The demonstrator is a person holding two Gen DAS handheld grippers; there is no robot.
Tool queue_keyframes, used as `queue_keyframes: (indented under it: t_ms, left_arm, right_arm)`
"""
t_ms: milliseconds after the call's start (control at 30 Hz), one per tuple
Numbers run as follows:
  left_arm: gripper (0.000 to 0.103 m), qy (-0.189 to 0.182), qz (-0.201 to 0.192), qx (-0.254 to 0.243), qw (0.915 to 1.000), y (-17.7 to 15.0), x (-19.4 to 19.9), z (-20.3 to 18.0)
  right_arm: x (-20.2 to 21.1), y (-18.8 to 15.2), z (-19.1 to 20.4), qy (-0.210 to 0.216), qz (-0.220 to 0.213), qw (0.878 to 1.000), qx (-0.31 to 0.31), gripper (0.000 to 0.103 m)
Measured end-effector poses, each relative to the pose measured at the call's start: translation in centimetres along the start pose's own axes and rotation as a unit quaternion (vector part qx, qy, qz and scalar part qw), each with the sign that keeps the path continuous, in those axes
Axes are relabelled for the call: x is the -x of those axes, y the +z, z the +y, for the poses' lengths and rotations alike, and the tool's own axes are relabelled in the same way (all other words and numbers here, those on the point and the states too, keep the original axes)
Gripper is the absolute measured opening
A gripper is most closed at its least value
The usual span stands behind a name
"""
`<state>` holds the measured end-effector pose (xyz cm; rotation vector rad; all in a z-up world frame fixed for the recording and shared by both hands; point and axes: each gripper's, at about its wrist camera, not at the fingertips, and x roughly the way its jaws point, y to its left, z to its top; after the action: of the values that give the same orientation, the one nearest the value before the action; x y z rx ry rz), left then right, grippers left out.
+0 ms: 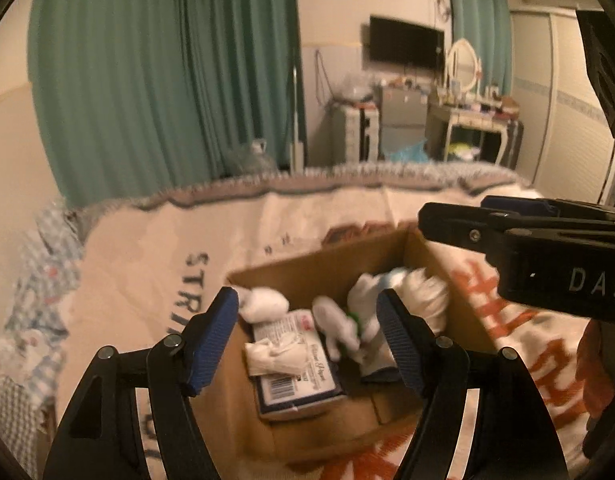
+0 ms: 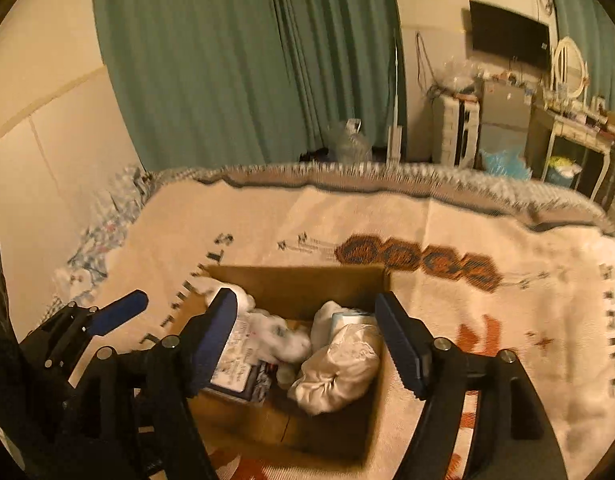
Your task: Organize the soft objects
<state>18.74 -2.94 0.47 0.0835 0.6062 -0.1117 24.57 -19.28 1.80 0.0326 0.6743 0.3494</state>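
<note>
An open cardboard box (image 1: pixel 335 260) sits on a cream blanket (image 1: pixel 147 248) on a bed. Inside lie a white and blue tissue pack (image 1: pixel 295 376), crumpled white cloths (image 1: pixel 267 302) and a white plush toy (image 1: pixel 339 328). My left gripper (image 1: pixel 307 344) hangs above the box, open and empty. In the right wrist view the box (image 2: pixel 299 284) holds a cream bundled cloth (image 2: pixel 339 368) and white soft items (image 2: pixel 283 340). My right gripper (image 2: pixel 307 340) is open and empty above it. The right gripper also shows in the left wrist view (image 1: pixel 507 232).
Green curtains (image 1: pixel 167 80) hang behind the bed. A checked cloth (image 1: pixel 47 260) lies at the bed's left edge. A wall TV (image 1: pixel 405 42), a dresser with a mirror (image 1: pixel 467 112) and drawers stand at the far right.
</note>
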Motion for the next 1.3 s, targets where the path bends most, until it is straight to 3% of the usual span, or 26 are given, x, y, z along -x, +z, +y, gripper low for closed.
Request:
queue_keyframes:
  t_ms: [233, 267, 300, 333, 400, 533, 633, 800, 967, 1067, 1300]
  left_arm:
    - [0.073, 0.01, -0.093, 0.003, 0.9956, 2.9, 12.1, 0.1]
    - [0.075, 0.01, -0.108, 0.003, 0.9941, 3.2, 13.8, 0.1]
    - [0.088, 0.011, -0.123, 0.005, 0.9923, 3.5, 15.7, 0.3]
    - [0.093, 0.011, -0.136, 0.006, 0.9906, 3.6, 17.2, 0.3]
    - [0.093, 0.009, -0.163, 0.006, 0.9866, 3.5, 20.2, 0.8]
    - [0.094, 0.023, -0.192, 0.002, 0.981, 3.0, 23.8, 1.2]
    - [0.094, 0.025, -0.209, -0.006, 0.9775, 1.8, 25.2, 1.1]
    - [0.094, 0.052, -0.23, -0.002, 0.9718, -1.1, 25.4, 0.6]
    - [0.094, 0.043, -0.241, 0.031, 0.969, -4.6, 23.0, 0.5]
    - [0.094, 0.057, -0.247, 0.028, 0.9668, -6.6, 21.4, 0.0]
    - [0.094, 0.063, -0.186, 0.035, 0.9798, -10.3, 15.7, -0.2]
  right_arm:
    - [13.7, 1.9, 3.1, -0.012, -0.091, 0.996, 0.012, 0.077]
    - [15.6, 2.0, 3.5, -0.015, -0.103, 0.994, 0.015, 0.078]
    - [17.5, 2.1, 4.0, -0.021, -0.115, 0.993, 0.019, 0.08]
    - [19.0, 2.0, 4.2, -0.025, -0.123, 0.992, 0.021, 0.082]
    - [22.0, 1.7, 4.9, -0.031, -0.141, 0.989, 0.025, 0.089]
    - [25.8, 0.6, 5.5, -0.029, -0.158, 0.987, 0.021, 0.103]
    - [27.6, -0.9, 5.6, -0.034, -0.182, 0.983, 0.015, 0.103]
    - [27.5, -4.3, 4.8, -0.032, -0.194, 0.98, -0.001, 0.103]
    - [24.1, -8.6, 4.9, -0.035, -0.215, 0.975, 0.033, 0.103]
    - [20.8, -11.4, 5.2, -0.032, -0.208, 0.977, 0.043, 0.103]
    - [14.1, -14.5, 4.2, -0.05, -0.147, 0.988, 0.018, 0.103]
